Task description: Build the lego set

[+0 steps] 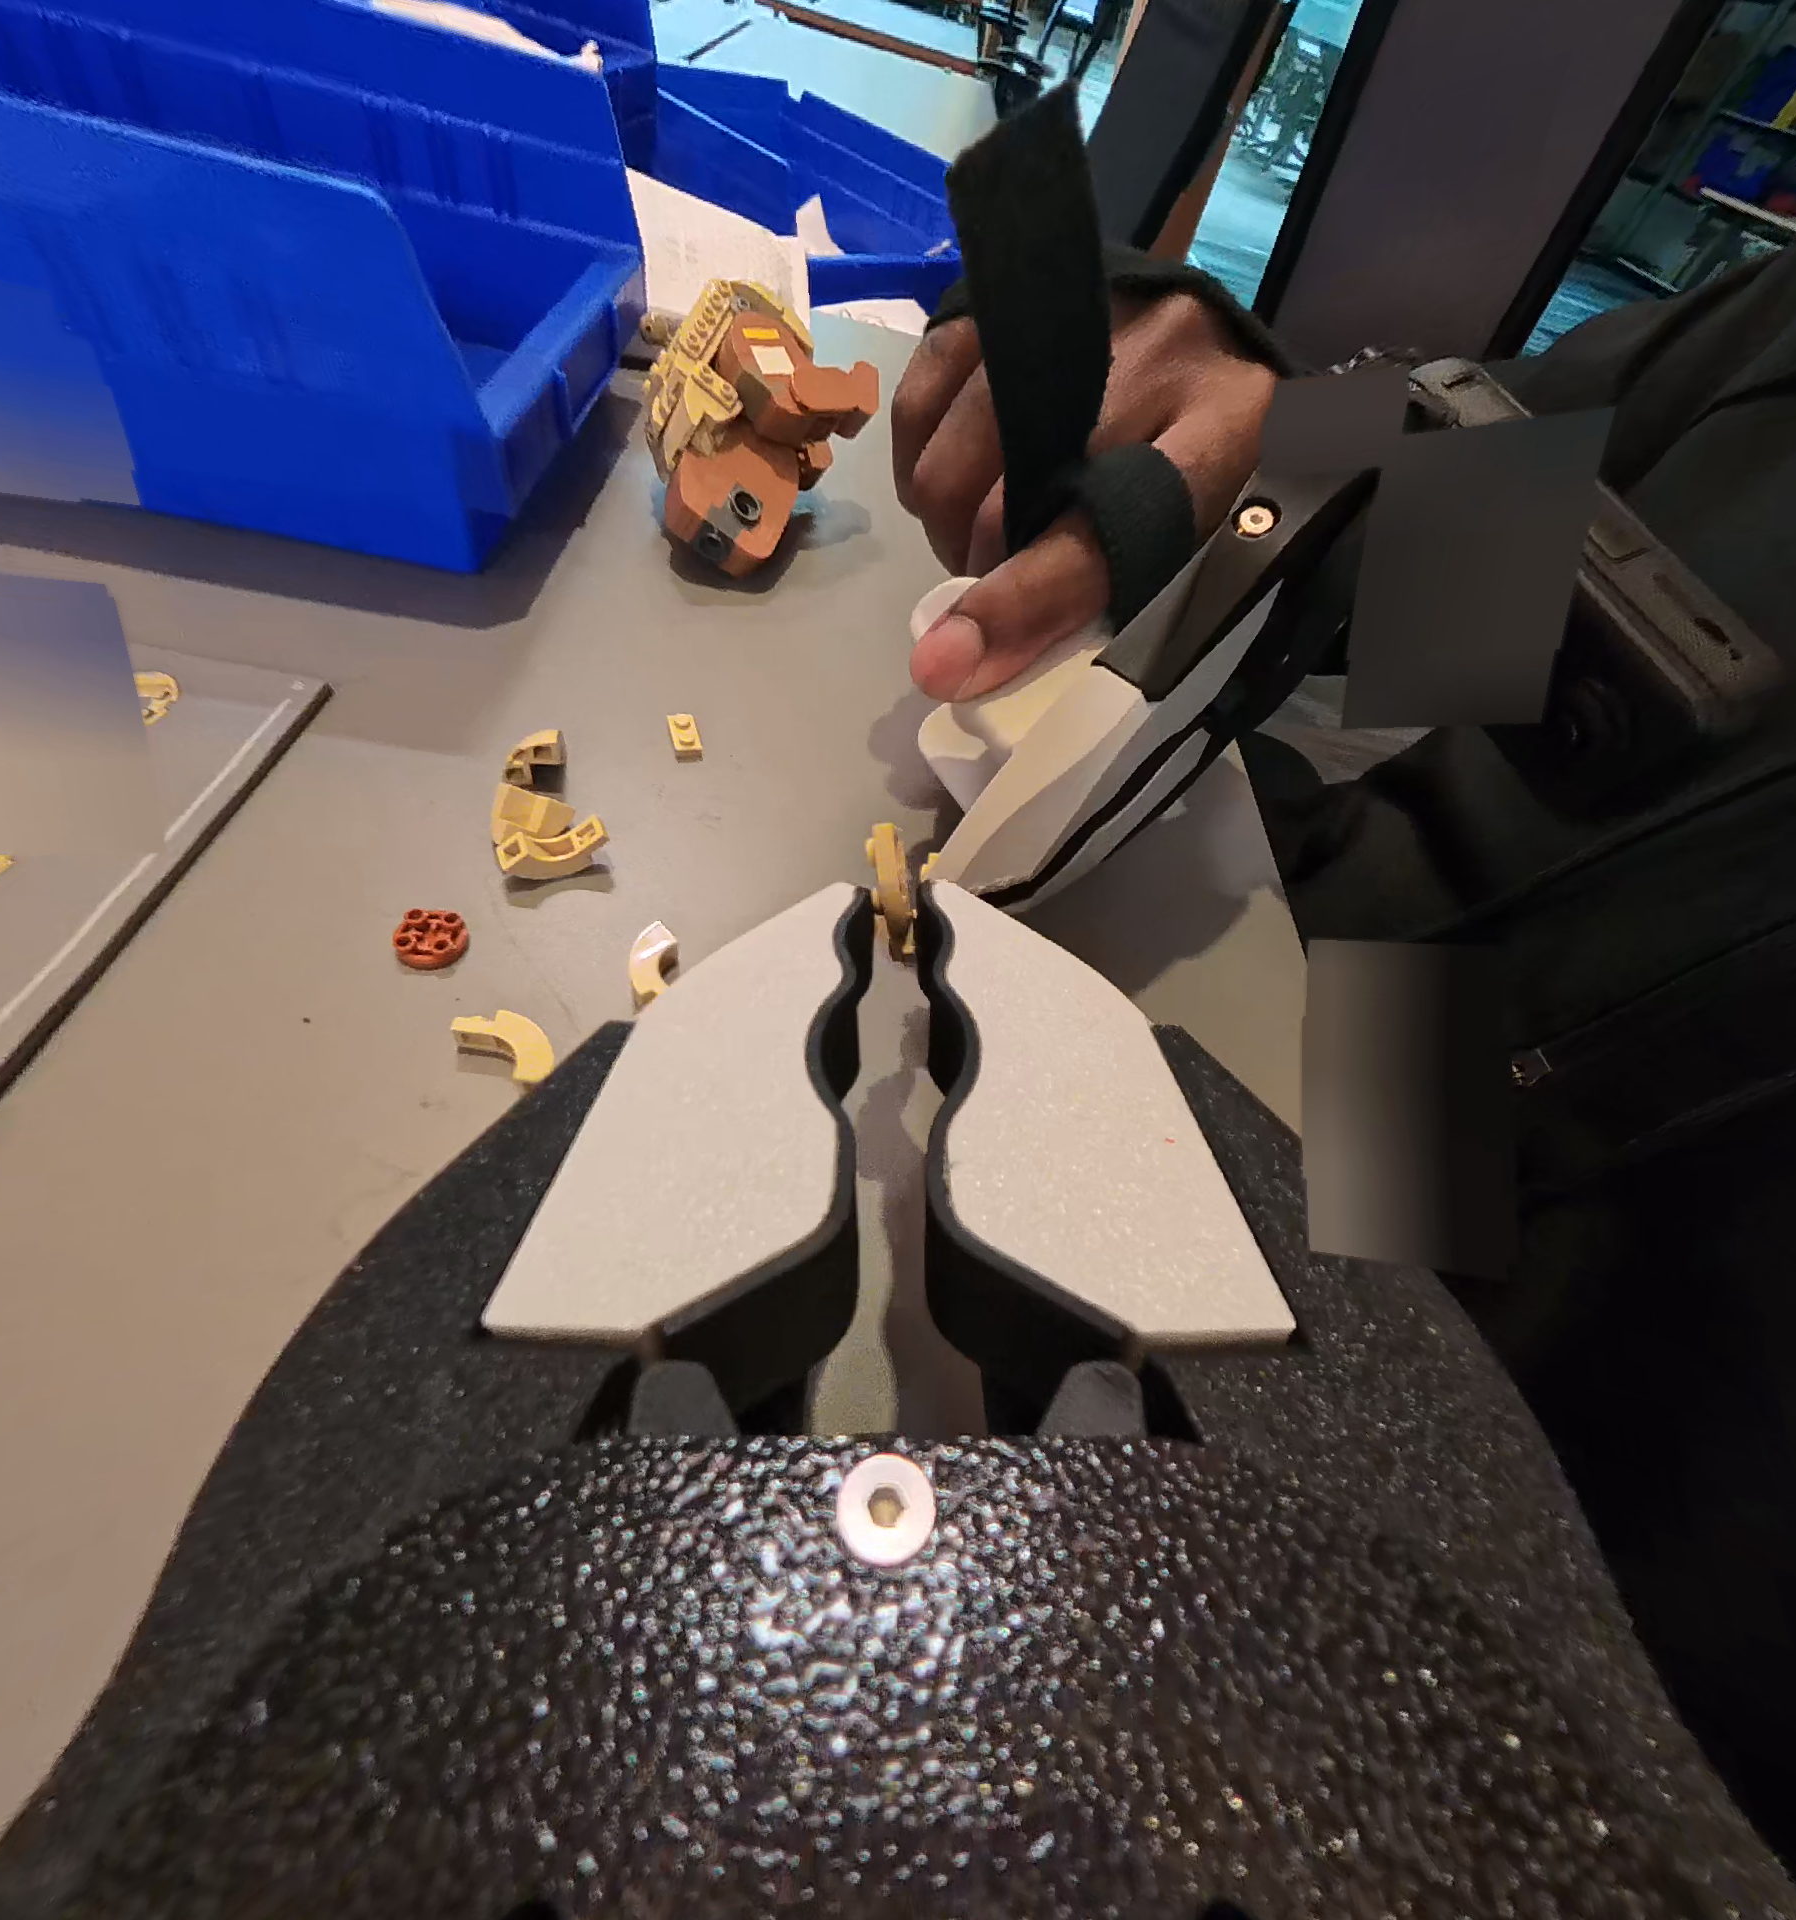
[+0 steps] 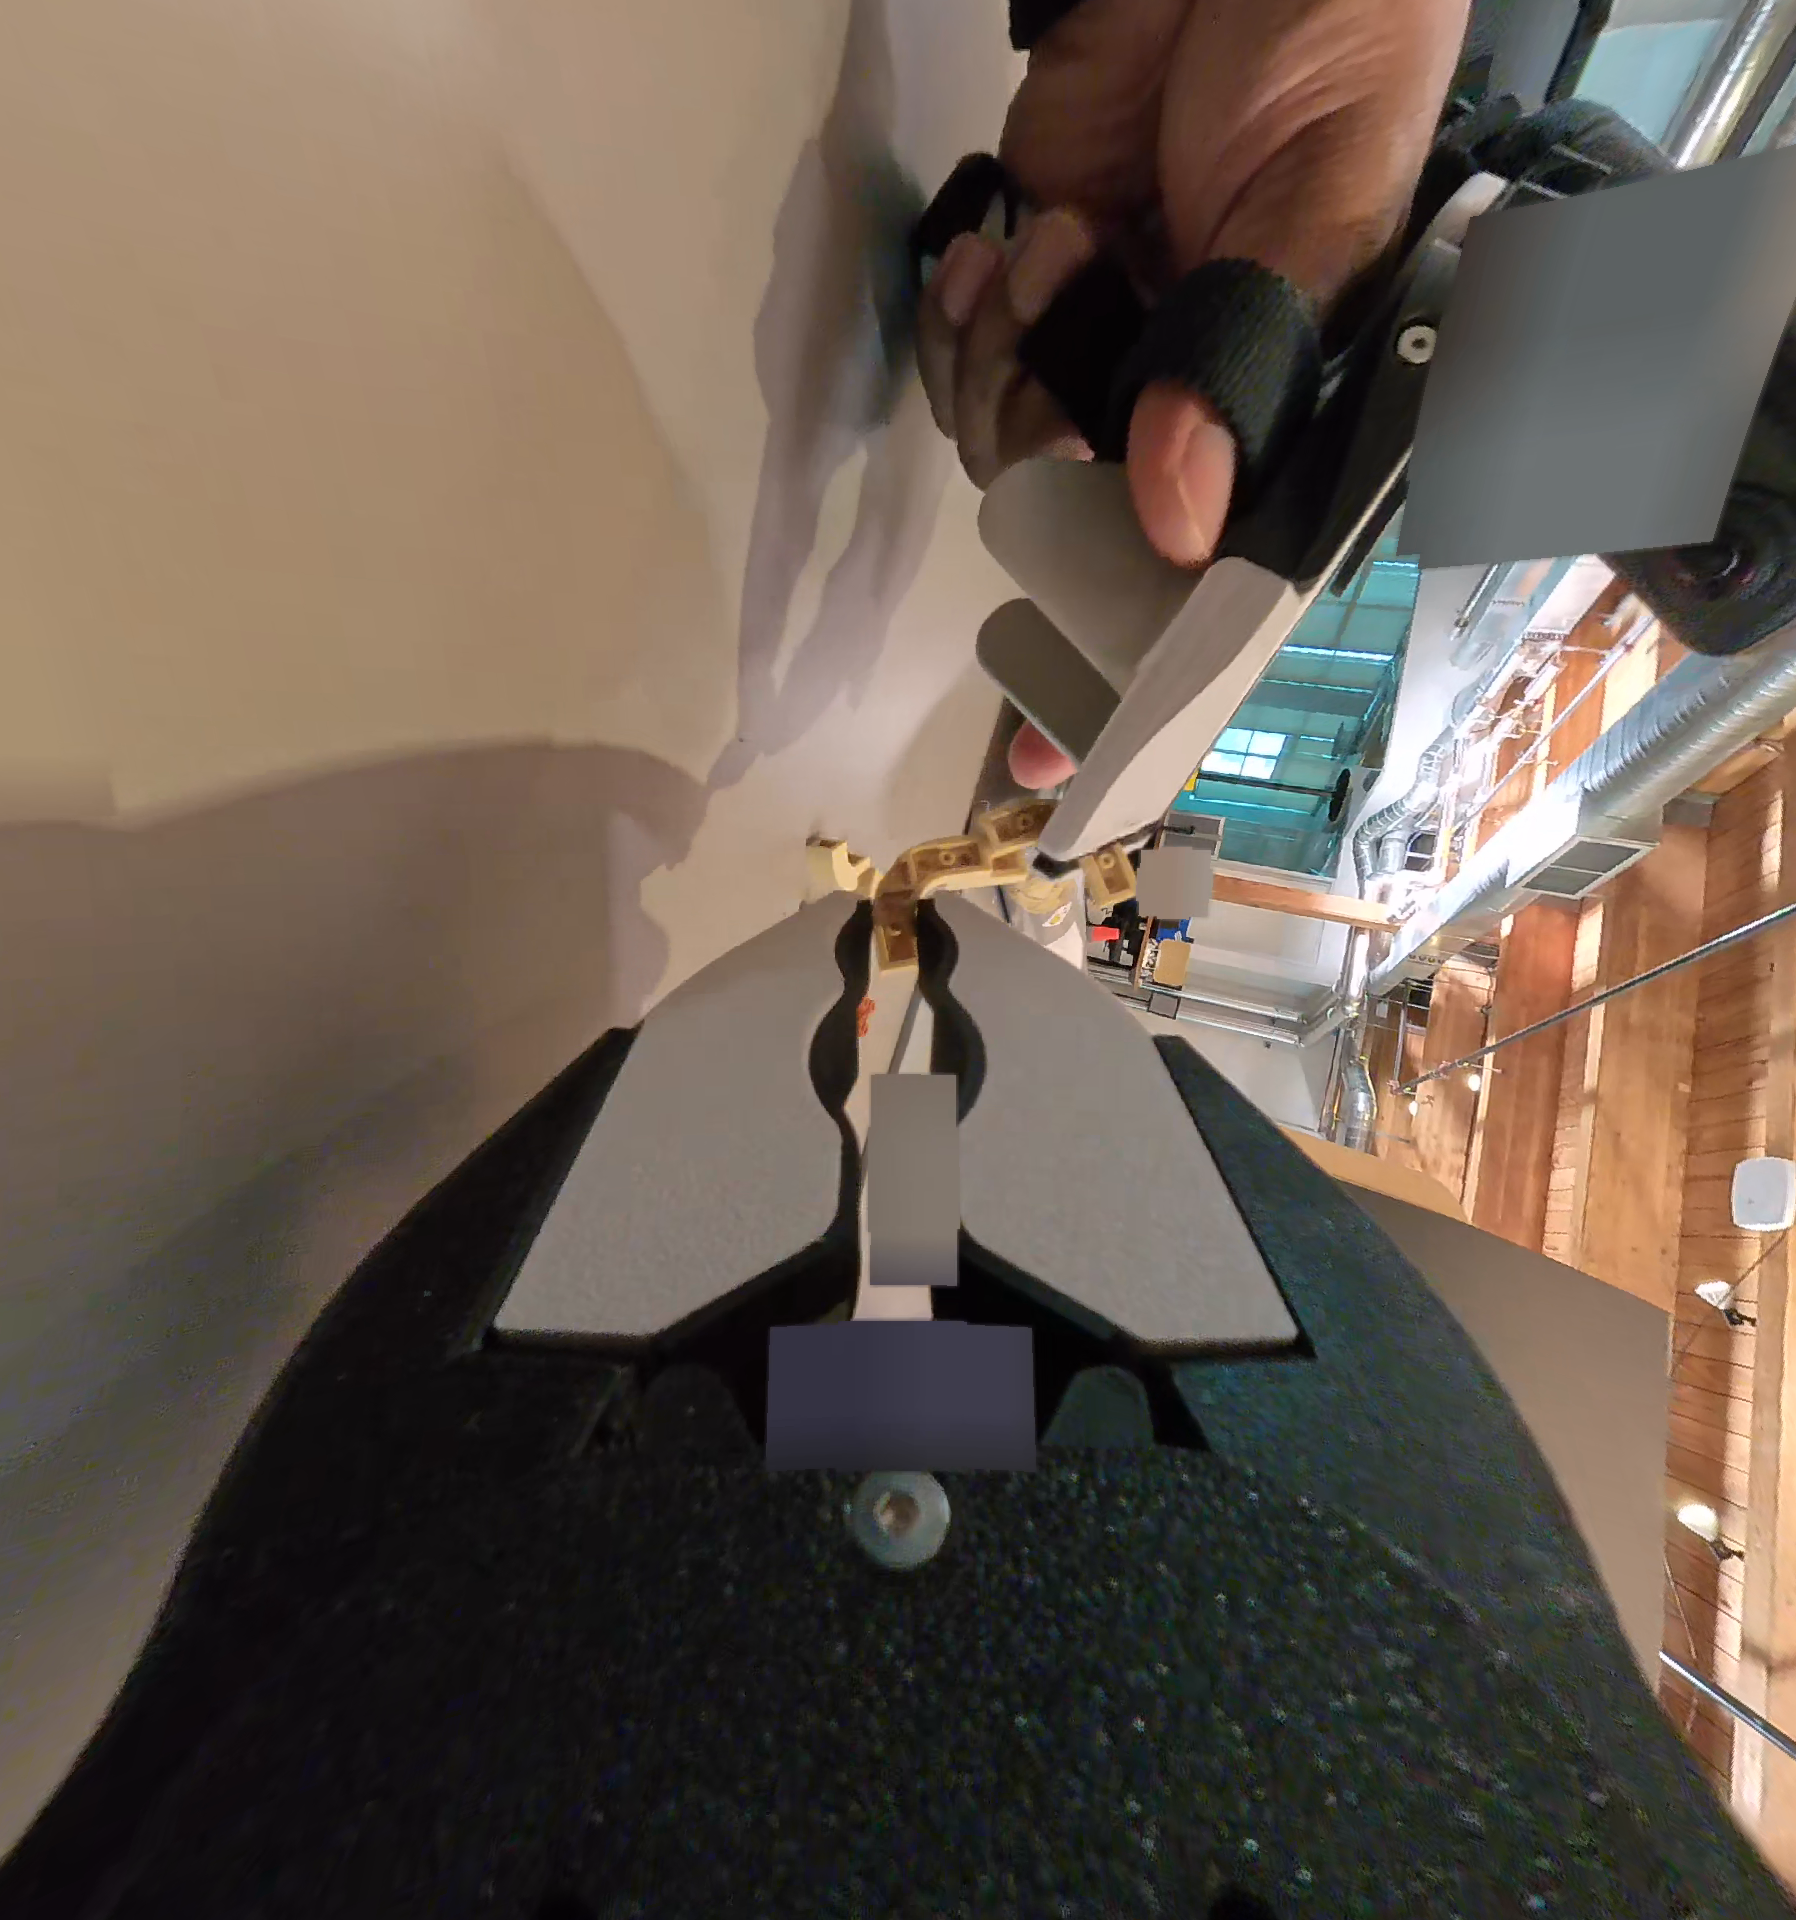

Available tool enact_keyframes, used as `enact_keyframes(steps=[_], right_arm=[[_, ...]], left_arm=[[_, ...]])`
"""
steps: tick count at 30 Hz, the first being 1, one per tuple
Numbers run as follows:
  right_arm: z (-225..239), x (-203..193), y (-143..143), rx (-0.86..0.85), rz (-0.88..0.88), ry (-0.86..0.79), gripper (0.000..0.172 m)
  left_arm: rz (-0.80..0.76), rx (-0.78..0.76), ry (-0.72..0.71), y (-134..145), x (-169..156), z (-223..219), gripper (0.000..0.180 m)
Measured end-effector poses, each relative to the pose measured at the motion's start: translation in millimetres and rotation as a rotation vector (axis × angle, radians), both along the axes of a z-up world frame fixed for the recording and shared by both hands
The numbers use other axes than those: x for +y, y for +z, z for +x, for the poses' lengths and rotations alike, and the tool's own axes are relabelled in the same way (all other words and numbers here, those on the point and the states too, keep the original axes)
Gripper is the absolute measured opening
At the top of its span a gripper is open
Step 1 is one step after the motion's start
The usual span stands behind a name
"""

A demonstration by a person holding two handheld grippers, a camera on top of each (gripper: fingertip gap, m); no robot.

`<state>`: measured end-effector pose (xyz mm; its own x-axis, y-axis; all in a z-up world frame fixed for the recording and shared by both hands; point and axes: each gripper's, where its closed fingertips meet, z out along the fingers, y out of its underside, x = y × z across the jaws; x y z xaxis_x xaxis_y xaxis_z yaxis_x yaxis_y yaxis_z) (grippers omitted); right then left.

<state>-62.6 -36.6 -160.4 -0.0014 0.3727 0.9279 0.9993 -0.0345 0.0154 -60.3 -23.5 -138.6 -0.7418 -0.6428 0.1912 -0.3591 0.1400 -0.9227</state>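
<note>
- The left gripper (image 1: pixel 894 899) is clenched on a tan brick assembly (image 1: pixel 892 883), pinched edge-on between the tips of its two grey fingers, just above the grey table (image 1: pixel 250 1195).
- The right gripper (image 2: pixel 899 914) is clamped on the same tan brick assembly (image 2: pixel 961 868): in its own view a chain of small tan curved pieces runs from its fingertips to the tips of the other gripper. The two grippers' tips are almost touching.
- A hand (image 1: pixel 1039 457) with black straps holds the right gripper; another hand (image 2: pixel 1164 208) holds the left one.
- Containers: large blue plastic bins (image 1: pixel 281 260) stand at the back left of the table. Their open fronts face away, so what is in them cannot be told. More blue bins (image 1: pixel 821 177) lie behind, with white paper sheets (image 1: pixel 717 244) beside them.
- A flat grey board (image 1: pixel 198 790) lies on the left, with a few tan pieces on it, partly under a blurred patch.
- Loose on the table: several tan curved bricks (image 1: pixel 541 821), a small tan two-stud plate (image 1: pixel 684 736), a round reddish-brown plate (image 1: pixel 430 937), and two more tan arches (image 1: pixel 504 1042) near the left gripper's body.
- A brown and tan brick model (image 1: pixel 748 426) lies on its side near the bins.
- Writing: the sheets carry print too small to read; the model bears a small orange and white sticker patch.
</note>
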Motion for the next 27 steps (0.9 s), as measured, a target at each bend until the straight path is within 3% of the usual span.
enact_keyframes(steps=[14,27], right_arm=[[-6,-2,11,-0.026,0.067,0.028,0.008],[-7,-3,19,-0.025,0.108,0.036,0.008]], left_arm=[[0.075,-0.182,0.03,10,-3,2,0.01],[-0.01,-0.156,0.002,16,-7,-1,0.006]])
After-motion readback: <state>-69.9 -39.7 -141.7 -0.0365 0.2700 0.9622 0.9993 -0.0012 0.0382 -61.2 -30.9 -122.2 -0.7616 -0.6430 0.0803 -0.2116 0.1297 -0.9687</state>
